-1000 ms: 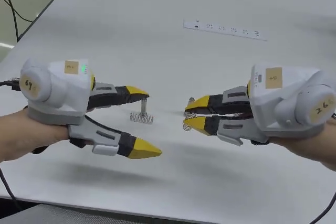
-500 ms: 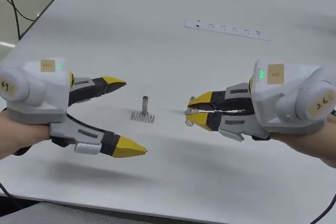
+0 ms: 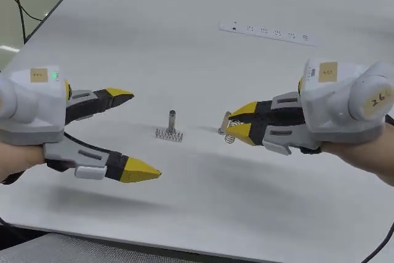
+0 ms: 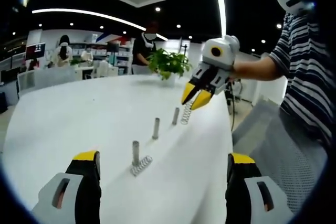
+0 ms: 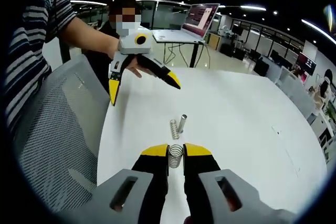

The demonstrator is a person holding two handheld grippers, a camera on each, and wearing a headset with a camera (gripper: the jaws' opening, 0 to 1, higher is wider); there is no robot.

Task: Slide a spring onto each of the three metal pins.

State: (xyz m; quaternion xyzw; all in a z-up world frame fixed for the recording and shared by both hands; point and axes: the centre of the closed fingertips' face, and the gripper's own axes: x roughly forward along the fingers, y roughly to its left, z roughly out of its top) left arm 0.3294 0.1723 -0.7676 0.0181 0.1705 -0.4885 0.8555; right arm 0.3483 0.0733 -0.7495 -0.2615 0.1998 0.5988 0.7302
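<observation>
Right now the right gripper (image 3: 231,125) pinches a spring (image 5: 176,153) just beside a pin (image 3: 225,117); the left gripper (image 3: 146,134) hangs wide open. Square the spring over the pin tip, then lower straight. A spare spring (image 3: 168,134) lies by another pin (image 3: 172,118).

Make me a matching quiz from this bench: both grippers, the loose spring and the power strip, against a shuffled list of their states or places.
1. left gripper
2. right gripper
3. loose spring
4. power strip

A. lying on the table beside a metal pin
B. shut on a spring
C. at the table's far side
D. jaws wide open, holding nothing

Pairs: 1-D, 2-B, 3-A, 4-C
</observation>
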